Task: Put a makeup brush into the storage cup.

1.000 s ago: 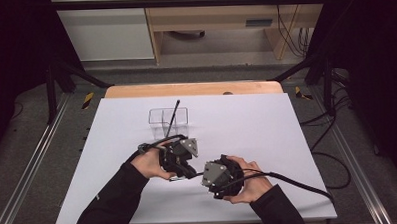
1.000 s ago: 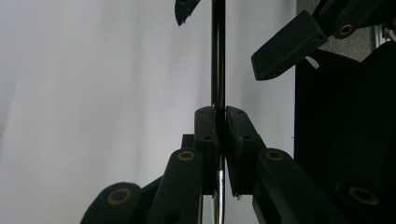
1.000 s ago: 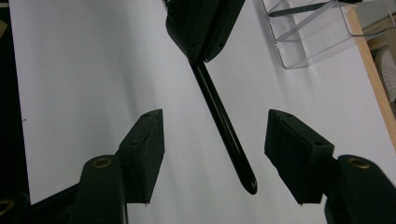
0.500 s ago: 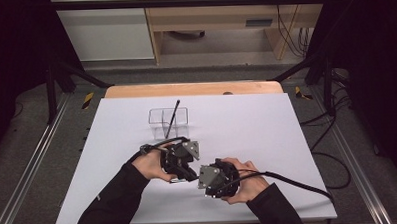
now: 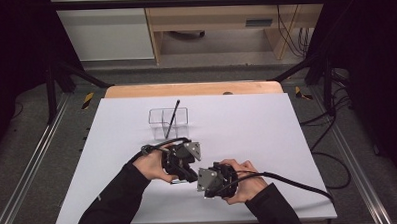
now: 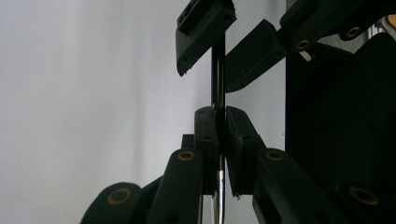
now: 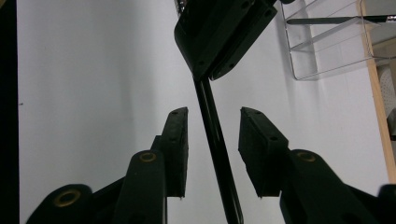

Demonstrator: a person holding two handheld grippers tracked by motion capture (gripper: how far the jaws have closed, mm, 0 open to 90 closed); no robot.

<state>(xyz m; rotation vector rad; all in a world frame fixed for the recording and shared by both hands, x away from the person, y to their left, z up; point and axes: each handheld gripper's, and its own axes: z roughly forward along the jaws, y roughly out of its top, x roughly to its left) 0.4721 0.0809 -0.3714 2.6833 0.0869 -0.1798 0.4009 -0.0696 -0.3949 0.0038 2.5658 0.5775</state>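
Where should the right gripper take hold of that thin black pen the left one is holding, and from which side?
Probably on the bare shaft just past the left gripper, which is clamped on the black pen. The pen is thin and straight and already runs between the right gripper pads, which have been closing but do not touch it. Coming end-on along its length, squeezing across the shaft, suits best.

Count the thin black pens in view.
2: one pen leans in the clear organizer; another pen is clamped by the left hand-held gripper, between the right hand-held gripper's closing jaws.
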